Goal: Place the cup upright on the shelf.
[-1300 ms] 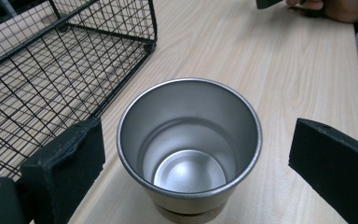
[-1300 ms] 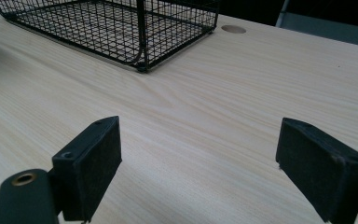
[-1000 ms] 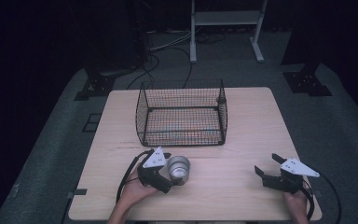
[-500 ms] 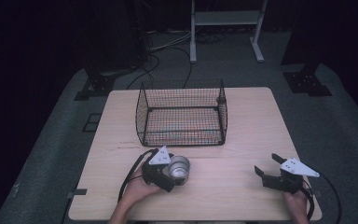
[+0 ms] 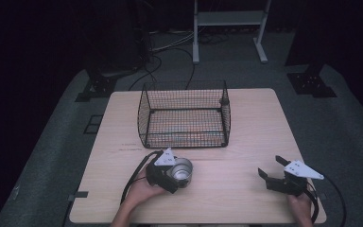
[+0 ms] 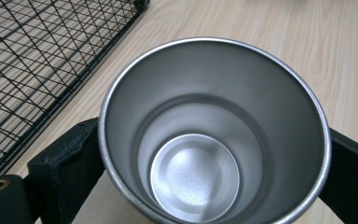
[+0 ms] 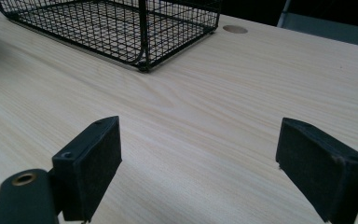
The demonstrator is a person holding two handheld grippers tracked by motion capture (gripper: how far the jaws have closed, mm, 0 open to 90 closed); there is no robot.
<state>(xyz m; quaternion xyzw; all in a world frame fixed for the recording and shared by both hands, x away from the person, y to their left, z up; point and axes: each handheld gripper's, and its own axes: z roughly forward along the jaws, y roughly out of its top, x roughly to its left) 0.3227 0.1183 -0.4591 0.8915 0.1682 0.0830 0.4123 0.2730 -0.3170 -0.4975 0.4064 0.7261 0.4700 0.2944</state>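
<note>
Shifted slightly toward the cup [image 5: 181, 171] since a second ago, left hand-held gripper [image 5: 166, 172], jaws just closing, now pressed against both sides of the cup [image 6: 213, 135]. Lies tipped on the table [image 5: 246, 142], mouth toward the camera, rim cut off at the bottom edge of the left gripper view. Just in front of the basket [image 5: 185, 113]. Right hand-held gripper [image 5: 278, 171] spread over bare table, low and level, hand partly cut off.
</note>
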